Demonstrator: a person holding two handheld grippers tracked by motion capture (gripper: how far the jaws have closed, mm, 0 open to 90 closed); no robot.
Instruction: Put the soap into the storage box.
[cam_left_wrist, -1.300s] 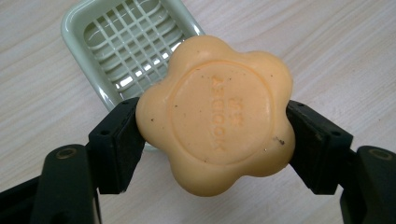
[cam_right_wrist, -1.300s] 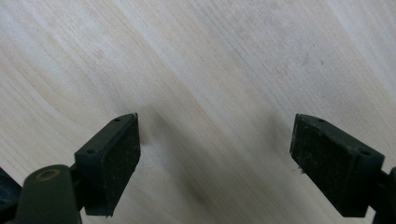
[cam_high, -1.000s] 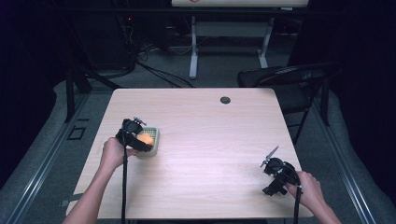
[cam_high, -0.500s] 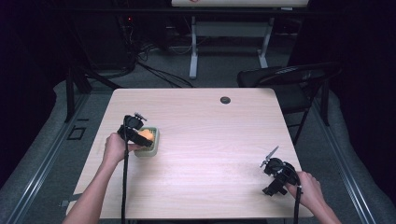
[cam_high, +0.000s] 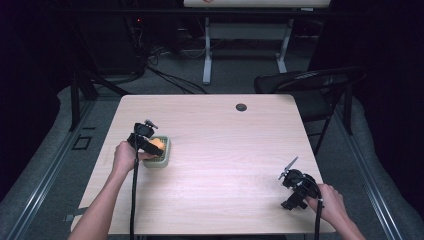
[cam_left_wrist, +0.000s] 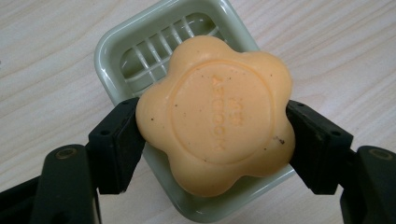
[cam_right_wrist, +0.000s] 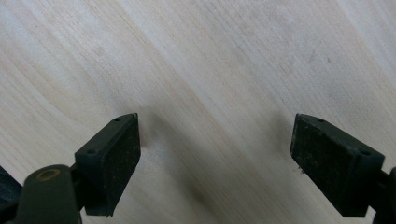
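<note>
bench (cam_high: 220, 150): pale wood grain, rectangular
grommet (cam_high: 241, 107): small dark disc near the bench's far edge
chair (cam_high: 310, 87): black, folding, at the far right corner
floor (cam_high: 45, 165): grey carpet, cables trailing behind

Left gripper (cam_left_wrist: 212, 140): black two-jaw plastic tool; thick rectangular pads with a small round screw hole in each.
Right gripper (cam_right_wrist: 215, 158): same black build, matte speckled pads, brass-coloured pivot pin at the near left.
Cables: a black cable trails from each gripper.
Forearms: bare, no sleeves showing.
</note>
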